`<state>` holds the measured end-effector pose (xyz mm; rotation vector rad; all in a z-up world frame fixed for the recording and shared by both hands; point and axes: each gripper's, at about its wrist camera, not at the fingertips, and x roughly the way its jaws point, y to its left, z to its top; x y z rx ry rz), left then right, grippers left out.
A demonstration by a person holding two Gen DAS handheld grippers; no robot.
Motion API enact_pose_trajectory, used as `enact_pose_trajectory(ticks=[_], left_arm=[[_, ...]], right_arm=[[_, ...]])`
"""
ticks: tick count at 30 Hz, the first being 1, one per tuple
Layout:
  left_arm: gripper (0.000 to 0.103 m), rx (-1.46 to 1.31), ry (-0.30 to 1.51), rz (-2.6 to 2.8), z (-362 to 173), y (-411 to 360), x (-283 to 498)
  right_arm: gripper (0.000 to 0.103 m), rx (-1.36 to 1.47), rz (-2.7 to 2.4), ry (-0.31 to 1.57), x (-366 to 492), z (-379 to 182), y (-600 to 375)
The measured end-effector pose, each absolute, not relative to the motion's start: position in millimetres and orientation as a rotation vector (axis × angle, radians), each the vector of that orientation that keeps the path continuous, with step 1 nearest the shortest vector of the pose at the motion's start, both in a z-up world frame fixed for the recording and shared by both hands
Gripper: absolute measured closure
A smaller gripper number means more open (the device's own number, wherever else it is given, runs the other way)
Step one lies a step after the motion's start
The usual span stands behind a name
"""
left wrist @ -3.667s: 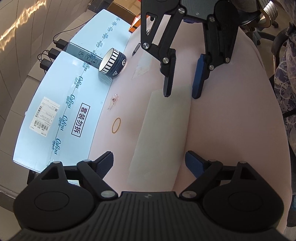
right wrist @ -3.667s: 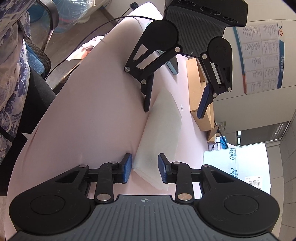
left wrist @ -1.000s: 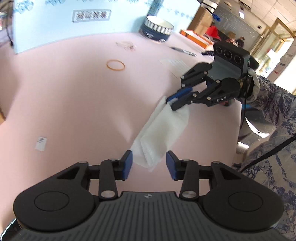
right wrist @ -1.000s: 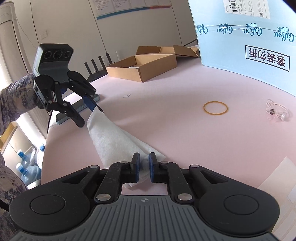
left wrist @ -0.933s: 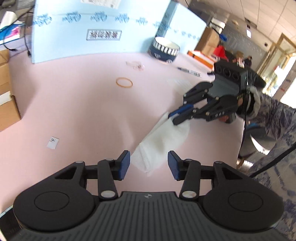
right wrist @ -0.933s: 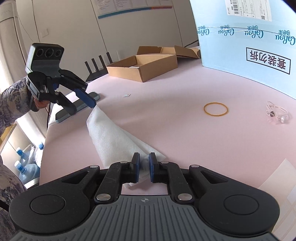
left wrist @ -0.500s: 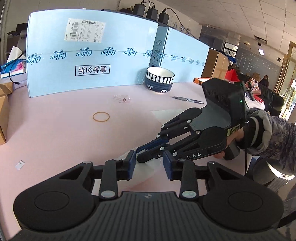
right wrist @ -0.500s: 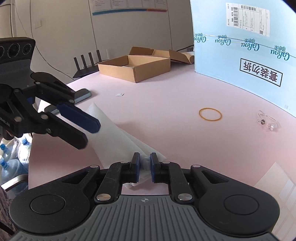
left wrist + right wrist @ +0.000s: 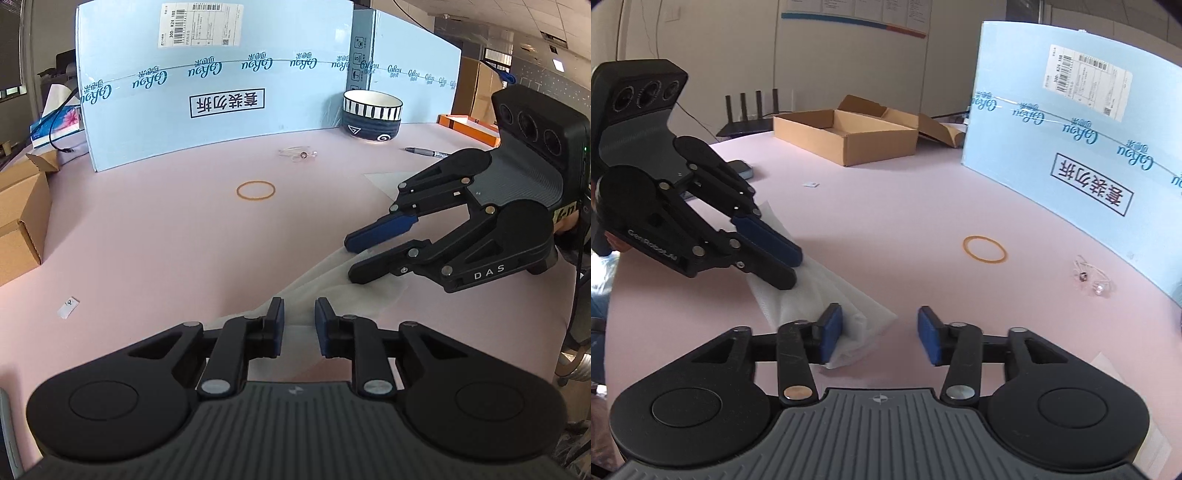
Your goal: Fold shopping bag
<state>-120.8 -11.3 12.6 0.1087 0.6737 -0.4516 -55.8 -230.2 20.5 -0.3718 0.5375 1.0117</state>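
Looking along my left gripper [image 9: 298, 321], I see its blue-padded fingers parted by a modest gap, with the thin, translucent white folded shopping bag [image 9: 332, 280] running between them; neither pad appears to pinch it. The bag lies as a long crumpled strip on the pale pink table [image 9: 147, 229], stretching from my left gripper toward my right gripper [image 9: 351, 258], whose tips hover at or on the strip's far end. From this side I cannot tell whether those tips touch the bag.

Through the right wrist camera, my right gripper [image 9: 879, 332] stands wide open, holding nothing; the bag's rumpled end [image 9: 849, 302] lies against the inner face of the left-hand pad, well apart from the other pad.

Beyond the bag lie a tan rubber band [image 9: 256, 190], a small clear hair clip [image 9: 298, 154], a black pen [image 9: 424, 151] and a navy striped ceramic bowl [image 9: 371, 115] before a light blue printed carton [image 9: 214, 85]. An open brown cardboard box [image 9: 849, 136] sits farther back.
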Motion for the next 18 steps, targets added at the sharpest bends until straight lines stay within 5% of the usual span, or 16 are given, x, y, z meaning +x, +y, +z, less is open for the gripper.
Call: enact_pose_trajectory(ticks=[7, 9, 10, 18], left_arm=[[0.085, 0.123, 0.652, -0.439, 9.6, -14.4, -125.2], [0.085, 0.124, 0.648, -0.439, 9.2, -14.5, -126.3], [0.085, 0.125, 0.646, -0.439, 9.0, -14.5, -126.8], [0.086, 0.129, 0.628, -0.441, 7.5, -14.8, -131.1]], right_arm=[[0.052, -0.394, 0.95, 0.459, -68.0, 27.1, -236.5], [0.083, -0.395, 0.923, 0.428, -72.9, 30.8, -240.4], [0.087, -0.396, 0.91, 0.412, -75.4, 32.7, -242.3], [0.087, -0.284, 0.911, 0.315, -103.3, 76.1, -274.0]])
